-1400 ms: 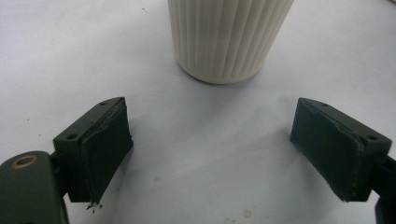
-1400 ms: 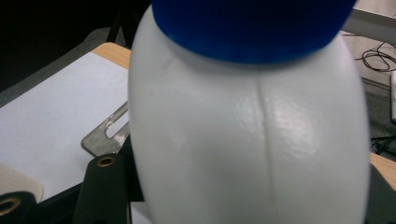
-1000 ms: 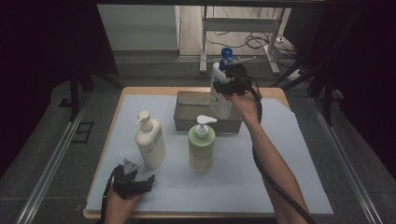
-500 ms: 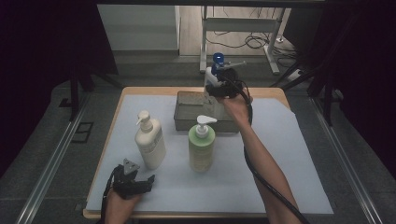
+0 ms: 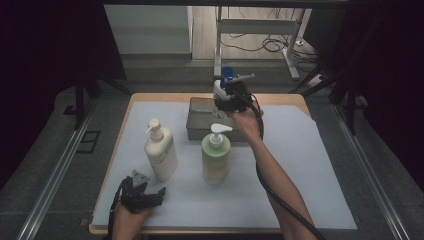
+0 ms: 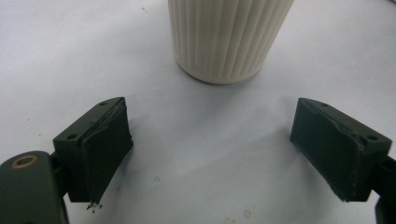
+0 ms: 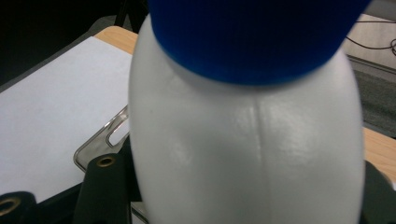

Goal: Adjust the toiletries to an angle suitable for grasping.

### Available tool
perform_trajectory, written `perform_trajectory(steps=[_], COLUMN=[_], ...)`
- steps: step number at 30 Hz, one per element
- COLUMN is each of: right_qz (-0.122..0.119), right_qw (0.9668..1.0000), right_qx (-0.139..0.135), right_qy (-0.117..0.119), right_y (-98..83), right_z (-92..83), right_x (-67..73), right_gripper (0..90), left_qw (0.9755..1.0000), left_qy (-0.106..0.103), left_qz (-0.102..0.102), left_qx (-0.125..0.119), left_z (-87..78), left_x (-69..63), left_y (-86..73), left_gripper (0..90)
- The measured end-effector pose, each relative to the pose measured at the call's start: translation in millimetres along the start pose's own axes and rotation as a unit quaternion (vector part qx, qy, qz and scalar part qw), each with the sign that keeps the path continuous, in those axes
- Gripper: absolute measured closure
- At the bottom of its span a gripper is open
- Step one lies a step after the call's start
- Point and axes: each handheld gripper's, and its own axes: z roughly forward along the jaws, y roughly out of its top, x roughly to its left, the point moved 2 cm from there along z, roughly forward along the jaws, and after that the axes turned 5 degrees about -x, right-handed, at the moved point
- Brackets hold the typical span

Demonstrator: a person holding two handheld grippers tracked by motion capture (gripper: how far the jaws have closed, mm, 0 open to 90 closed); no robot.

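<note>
The right tool [image 5: 227, 97] is clamped on a white bottle with a blue cap [image 5: 223, 84], its jaws pressed against both flanks of the body, as seen in the right gripper view, where the white bottle with a blue cap [image 7: 243, 140] rises between them. The bottle is held roughly upright, its long axis near vertical, the cap pointed up and slightly away from the person. It is carried above the far end of a grey metal tray [image 5: 200, 120], whose rim and slotted handle [image 7: 112, 135] are seen just below it.

The left tool [image 5: 142, 195] is rested near the front edge of the counter [image 5: 280, 100], its jaws spread wide with nothing between them. Just ahead of it stands a cream pump bottle [image 5: 160, 152], whose ribbed base [image 6: 229, 42] is seen upright on the white sheet [image 5: 310, 150], apart from both pads. A green pump bottle [image 5: 216, 157] stands upright beside it, in front of the tray, its nozzle pointed to the right in the high view.
</note>
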Motion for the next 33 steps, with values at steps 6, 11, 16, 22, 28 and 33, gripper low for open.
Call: perform_trajectory(steps=[6, 11, 16, 22, 28, 33], right_qz=[-0.006, -0.004, -0.002, 0.012, 0.006, -0.002], right_qw=[0.9999, 0.9999, 0.9998, 0.9999, 0.9999, 0.9999], right_qx=[0.007, 0.012, 0.015, 0.01, 0.006, 0.0], right_qy=[-0.006, -0.008, -0.008, -0.002, 0.014, 0.011], right_y=[-8.8, -15.2, -19.5, -21.0, -23.1, -25.1], right_z=[5.8, 9.8, 13.7, 14.6, 16.2, 10.8], right_x=[2.1, 0.3, -0.2, -5.2, -6.7, -7.4], right_gripper=[40.0, 39.9, 39.6, 38.5, 29.7, 26.1], left_qw=[1.0, 1.0, 1.0, 1.0, 1.0, 1.0], left_qy=[0.0, 0.0, 0.0, 0.001, 0.001, 0.001], left_qz=[0.0, 0.0, 0.0, 0.001, 0.001, 0.001], left_qx=[0.0, 0.0, 0.0, 0.0, 0.0, 0.001], left_z=[0.0, 0.0, 0.0, 0.0, 0.0, -0.1], left_x=[0.0, 0.0, 0.0, -0.1, -0.1, 0.0], left_y=[0.0, 0.0, 0.0, 0.0, -0.1, -0.1], left_gripper=[11.8, 11.8, 11.8, 11.9, 11.9, 11.8])
